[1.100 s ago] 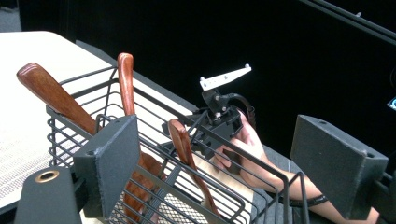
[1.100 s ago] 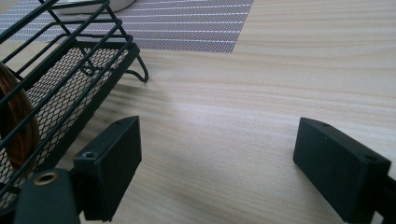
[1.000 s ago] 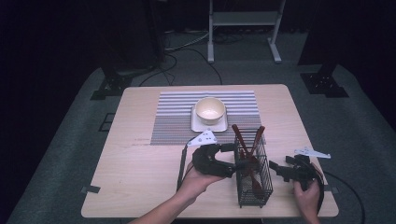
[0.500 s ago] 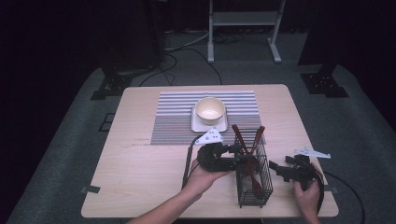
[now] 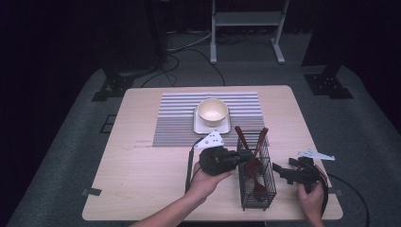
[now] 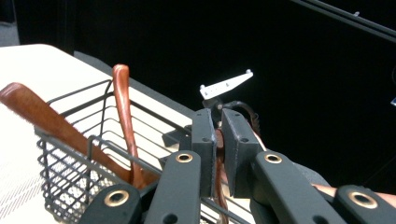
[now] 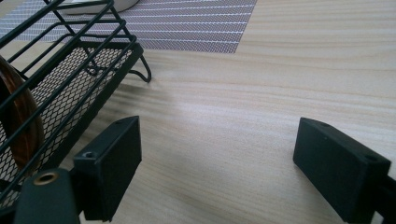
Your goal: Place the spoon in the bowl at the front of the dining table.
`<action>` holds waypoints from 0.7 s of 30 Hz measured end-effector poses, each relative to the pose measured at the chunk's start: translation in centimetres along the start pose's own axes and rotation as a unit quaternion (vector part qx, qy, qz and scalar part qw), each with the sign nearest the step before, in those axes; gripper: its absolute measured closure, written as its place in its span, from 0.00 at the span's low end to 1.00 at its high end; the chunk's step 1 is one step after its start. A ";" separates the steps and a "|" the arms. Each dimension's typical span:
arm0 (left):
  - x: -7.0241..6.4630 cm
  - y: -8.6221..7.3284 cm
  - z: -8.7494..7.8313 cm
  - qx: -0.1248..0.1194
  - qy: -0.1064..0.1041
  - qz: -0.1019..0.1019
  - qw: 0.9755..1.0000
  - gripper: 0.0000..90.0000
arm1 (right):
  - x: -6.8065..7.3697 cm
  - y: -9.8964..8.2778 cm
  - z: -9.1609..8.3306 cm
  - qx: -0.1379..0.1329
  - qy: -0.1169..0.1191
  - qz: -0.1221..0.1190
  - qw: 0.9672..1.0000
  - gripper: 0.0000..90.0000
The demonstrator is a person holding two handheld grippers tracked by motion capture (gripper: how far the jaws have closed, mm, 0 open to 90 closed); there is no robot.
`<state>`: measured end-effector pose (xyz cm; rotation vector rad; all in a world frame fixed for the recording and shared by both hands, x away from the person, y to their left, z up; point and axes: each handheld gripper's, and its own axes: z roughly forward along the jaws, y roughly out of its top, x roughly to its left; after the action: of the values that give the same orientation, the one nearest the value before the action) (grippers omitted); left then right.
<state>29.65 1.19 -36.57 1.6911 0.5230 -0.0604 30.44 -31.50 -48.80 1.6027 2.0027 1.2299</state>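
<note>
The left claw (image 5: pixel 242 158) has just been closing and now pinches a wooden spoon handle (image 6: pixel 217 184) in the wire basket (image 5: pixel 265 194) on the worktop (image 5: pixel 142 170). Likely next: lift the spoon straight up, clear of the rim. The right claw (image 7: pixel 217 163) gapes wide, empty. No legible writing.

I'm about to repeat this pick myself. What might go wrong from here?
The left tongs have just closed on a thin wooden handle inside the wire basket; the narrow grip might slip. Two other wooden utensils lean close and may drag along. The right tongs stand open, off the basket, so it may tip.
</note>
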 end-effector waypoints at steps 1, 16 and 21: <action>0.0 0.0 0.0 0.000 0.000 0.000 1.000 0.94 | 0.0 0.0 0.0 0.000 0.000 0.000 1.000 0.16; 0.1 1.5 -1.0 -0.023 -0.016 -0.028 0.999 0.94 | 0.0 0.0 0.0 0.001 0.001 0.003 1.000 0.16; 0.2 1.8 -1.3 -0.026 -0.015 -0.033 0.999 0.94 | 0.0 0.0 0.0 0.001 0.000 0.002 1.000 0.16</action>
<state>30.16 2.25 -34.68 1.6206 0.5530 -0.1189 30.45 -31.52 -48.80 1.6083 2.0013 1.2296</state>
